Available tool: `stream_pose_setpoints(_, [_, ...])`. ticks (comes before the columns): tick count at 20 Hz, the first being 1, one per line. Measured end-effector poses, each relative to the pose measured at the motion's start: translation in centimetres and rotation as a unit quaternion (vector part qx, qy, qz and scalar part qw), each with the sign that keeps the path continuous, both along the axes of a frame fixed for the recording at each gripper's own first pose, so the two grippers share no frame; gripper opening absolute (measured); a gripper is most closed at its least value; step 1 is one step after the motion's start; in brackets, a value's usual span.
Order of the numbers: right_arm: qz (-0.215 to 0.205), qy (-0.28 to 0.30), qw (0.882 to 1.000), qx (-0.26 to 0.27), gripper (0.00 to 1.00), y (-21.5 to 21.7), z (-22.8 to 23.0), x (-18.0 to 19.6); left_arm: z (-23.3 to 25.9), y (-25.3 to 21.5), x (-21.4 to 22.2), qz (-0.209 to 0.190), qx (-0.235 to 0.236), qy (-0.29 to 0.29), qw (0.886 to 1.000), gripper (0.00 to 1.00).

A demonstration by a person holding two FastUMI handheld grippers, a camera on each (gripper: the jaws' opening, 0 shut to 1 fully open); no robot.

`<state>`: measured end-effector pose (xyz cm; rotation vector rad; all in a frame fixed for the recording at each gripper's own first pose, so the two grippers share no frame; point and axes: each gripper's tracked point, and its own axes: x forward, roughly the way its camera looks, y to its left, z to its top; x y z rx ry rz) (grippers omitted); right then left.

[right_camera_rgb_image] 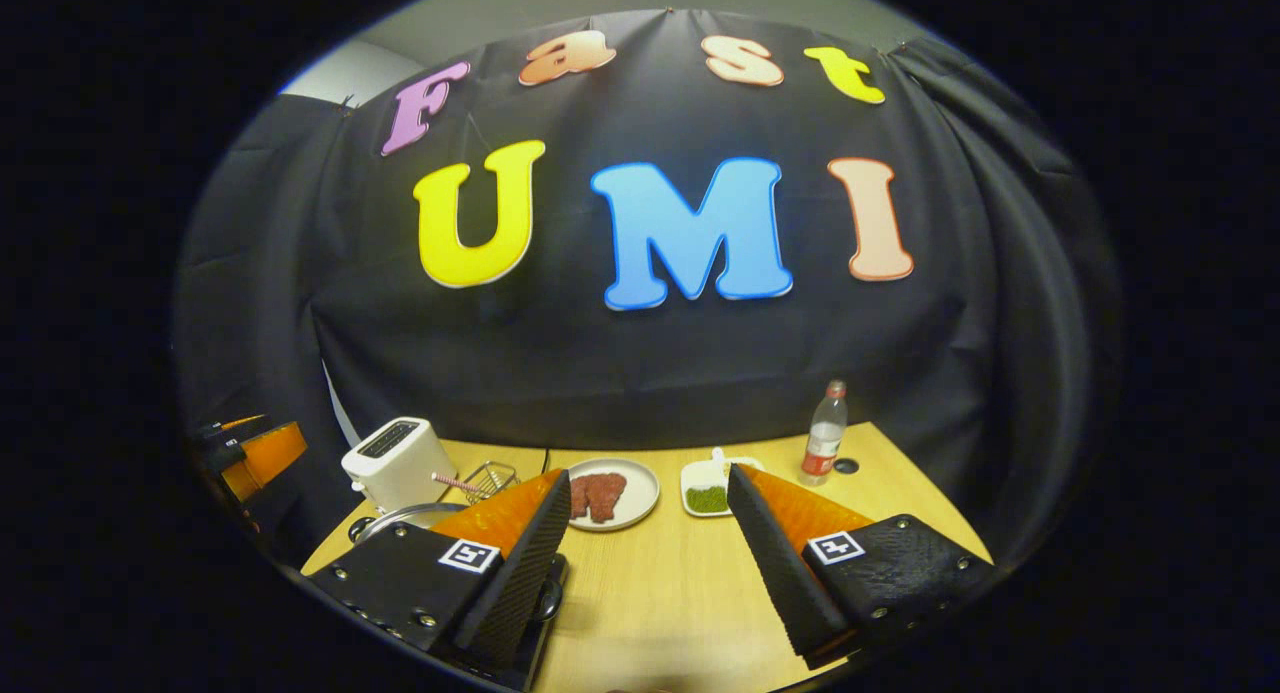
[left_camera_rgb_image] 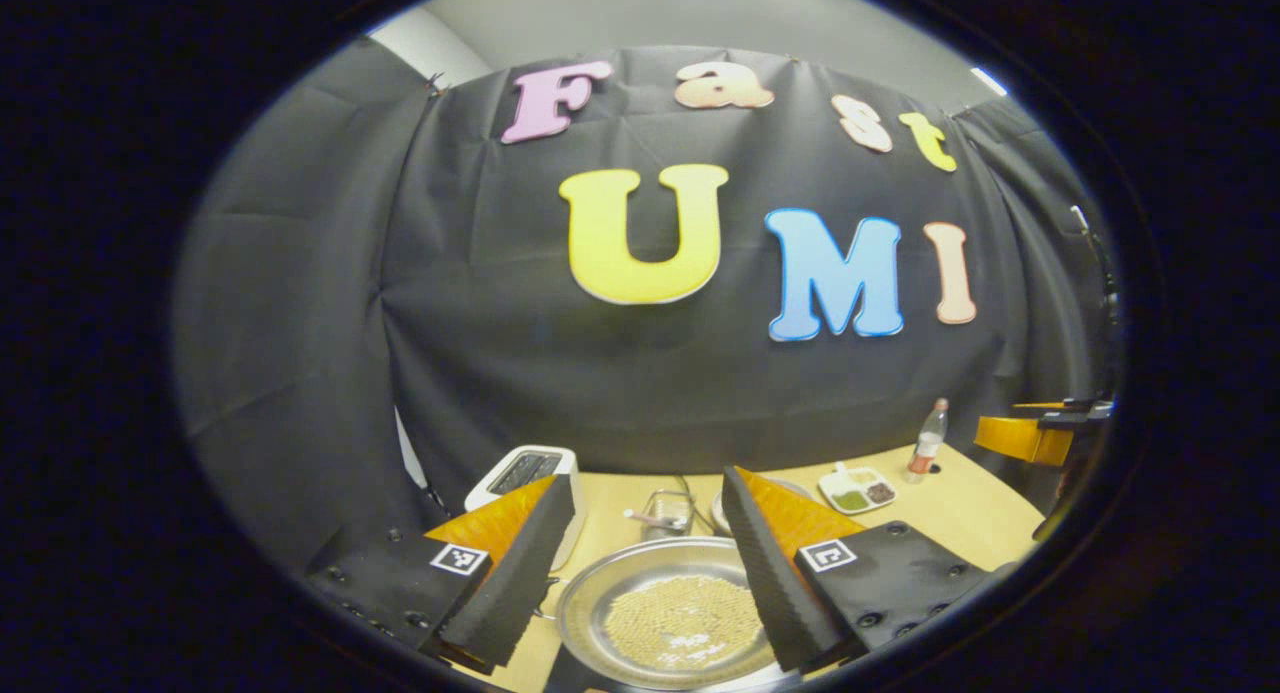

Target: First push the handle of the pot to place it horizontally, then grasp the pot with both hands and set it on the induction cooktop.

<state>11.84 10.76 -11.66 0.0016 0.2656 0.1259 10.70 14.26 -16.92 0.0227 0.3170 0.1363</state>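
Left gripper [left_camera_rgb_image: 648, 548] stands wide open in the left gripper view, and I see its two orange fingers with black foam pads [left_camera_rgb_image: 515, 568] held apart above the round shallow silver metal pot [left_camera_rgb_image: 665, 613]. This pot lies between the fingers, low on the light wooden table [left_camera_rgb_image: 960, 513], and its bottom has a pale dotted pattern. Nothing is held. Behind it I see the white toaster [left_camera_rgb_image: 520, 473], a small wire basket [left_camera_rgb_image: 668, 511], a white divided dish with green and brown fillings [left_camera_rgb_image: 858, 490] and a clear plastic bottle with red label [left_camera_rgb_image: 928, 441]. At the far right edge the other orange gripper [left_camera_rgb_image: 1040, 433] hovers over the table border.

In the right gripper view, the right gripper [right_camera_rgb_image: 650, 543] is also wide open and empty, pointing level over bare wood with free room in front. The pot rim [right_camera_rgb_image: 400, 518] shows at the left, partly hidden behind the left finger, near the toaster [right_camera_rgb_image: 398, 463]. Farther back are a white plate with red meat pieces [right_camera_rgb_image: 612, 493], the divided dish [right_camera_rgb_image: 708, 493] and the bottle [right_camera_rgb_image: 825, 433]. The left gripper [right_camera_rgb_image: 255, 458] appears at the left edge.
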Motion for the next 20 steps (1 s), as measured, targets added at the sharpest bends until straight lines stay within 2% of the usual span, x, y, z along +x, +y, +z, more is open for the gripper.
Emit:
stream_pose_setpoints(1, [-0.001, -0.012, 1.000, 0.001, 0.97, -1.1, 1.5, -0.4, 1.0, -3.0, 1.0, -0.007, -0.008, -0.009, 1.000, 0.95])
stream_pose_setpoints(2, [0.000, -0.025, 1.000, 0.006, 0.96, -2.1, 3.0, -0.9, 2.6, -5.5, 0.9, -0.012, -0.018, -0.019, 1.000, 1.00])
stream_pose_setpoints(4, [0.003, -0.043, 0.999, 0.012, 0.96, -4.1, 5.7, -2.0, 6.4, -9.7, 1.0, -0.021, -0.033, -0.049, 0.998, 0.99])
stream_pose_setpoints(9, [0.007, -0.079, 0.997, 0.024, 0.96, -8.6, 10.4, -4.0, 12.6, -16.4, 0.4, -0.032, -0.031, -0.102, 0.994, 0.99])
stream_pose_setpoints(14, [0.023, -0.083, 0.996, 0.033, 0.96, -10.8, 11.1, -4.8, 13.2, -18.6, -0.5, -0.022, -0.019, -0.101, 0.994, 0.95])
stream_pose_setpoints(16, [0.017, -0.083, 0.996, 0.031, 0.96, -11.5, 11.0, -5.0, 13.6, -18.5, -0.9, -0.019, -0.025, -0.102, 0.994, 0.99])
stream_pose_setpoints(18, [0.009, -0.090, 0.995, 0.035, 1.00, -11.5, 11.7, -5.6, 13.9, -18.5, -1.6, -0.025, -0.029, -0.107, 0.994, 0.95])
stream_pose_setpoints(20, [-0.003, -0.096, 0.995, 0.029, 0.96, -11.5, 12.1, -5.9, 14.5, -17.8, -1.8, -0.034, -0.024, -0.108, 0.993, 0.99])
